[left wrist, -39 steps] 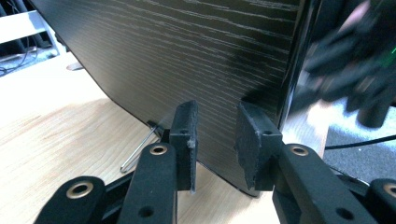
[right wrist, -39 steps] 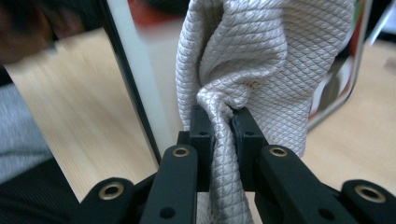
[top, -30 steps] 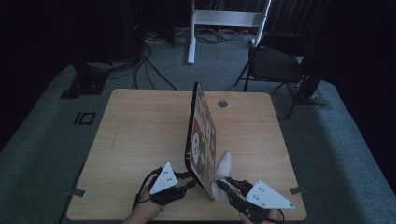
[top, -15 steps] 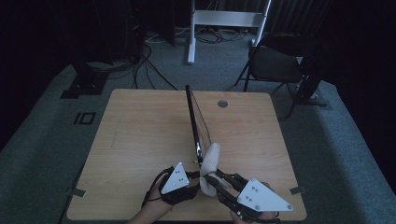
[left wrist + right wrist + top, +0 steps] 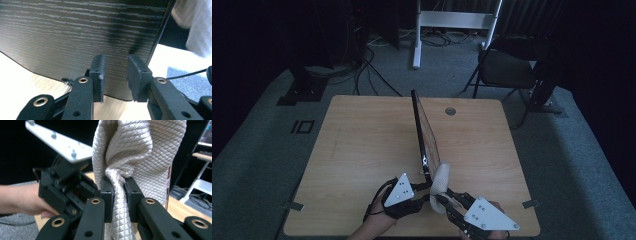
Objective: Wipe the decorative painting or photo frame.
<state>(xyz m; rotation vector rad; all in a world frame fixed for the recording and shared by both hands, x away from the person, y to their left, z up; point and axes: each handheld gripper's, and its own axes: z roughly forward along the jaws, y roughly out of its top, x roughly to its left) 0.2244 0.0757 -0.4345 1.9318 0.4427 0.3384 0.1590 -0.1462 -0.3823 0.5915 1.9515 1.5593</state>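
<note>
Right gripper (image 5: 115,188): lower centre of its own view, clenched on a quilted white cloth (image 5: 140,152); soft, light, bunches easily.
Left gripper (image 5: 115,72): jaws parted, beside the board's near edge.
Dark wood-grain board (image 5: 424,134): centre of the high view, upright on edge on the table (image 5: 362,145); stiff, likely tippy, best held by its edge.

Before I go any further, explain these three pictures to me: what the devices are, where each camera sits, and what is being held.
No robot here: a person holds a two-jaw claw in each hand. One camera looks down from above onto the light wooden table; the other two ride on the claws, looking along their black jaws. On the table a thin dark wood-grain board stands on edge. The left claw sits at its near end; its own camera shows the jaws apart with the board's dark back just behind them. The right claw is clamped on a cream quilted cloth, held up against the board's other face.
</note>
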